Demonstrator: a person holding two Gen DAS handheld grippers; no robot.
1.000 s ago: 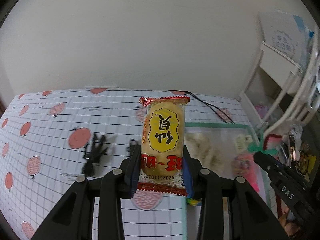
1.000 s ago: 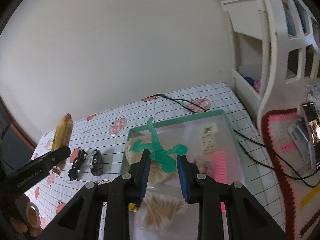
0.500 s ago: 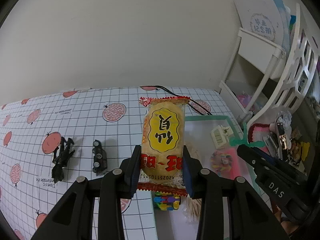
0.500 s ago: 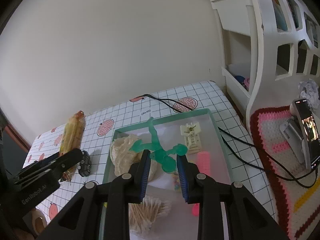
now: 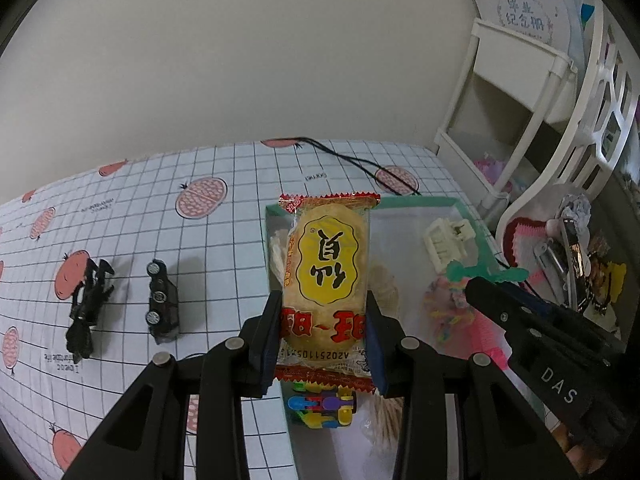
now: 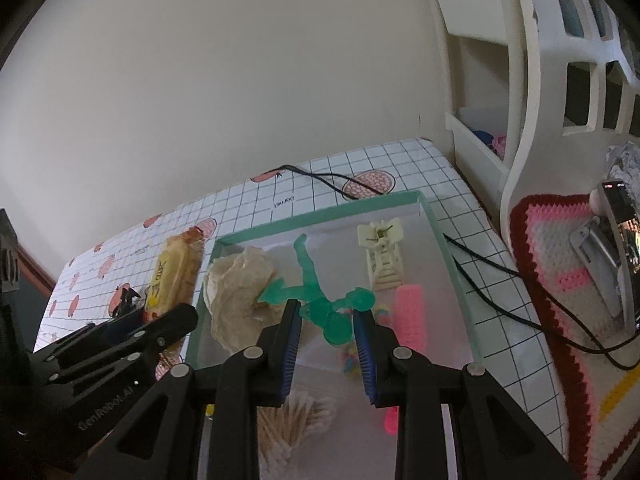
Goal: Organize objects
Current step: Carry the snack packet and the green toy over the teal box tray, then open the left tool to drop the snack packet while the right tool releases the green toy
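The left gripper clamps a yellow snack packet between narrowly spread jaws, above the green-rimmed tray's nine o'clock edge. The right gripper pinches a translucent green figure over the tray's middle, with a cream hair clip at one o'clock.
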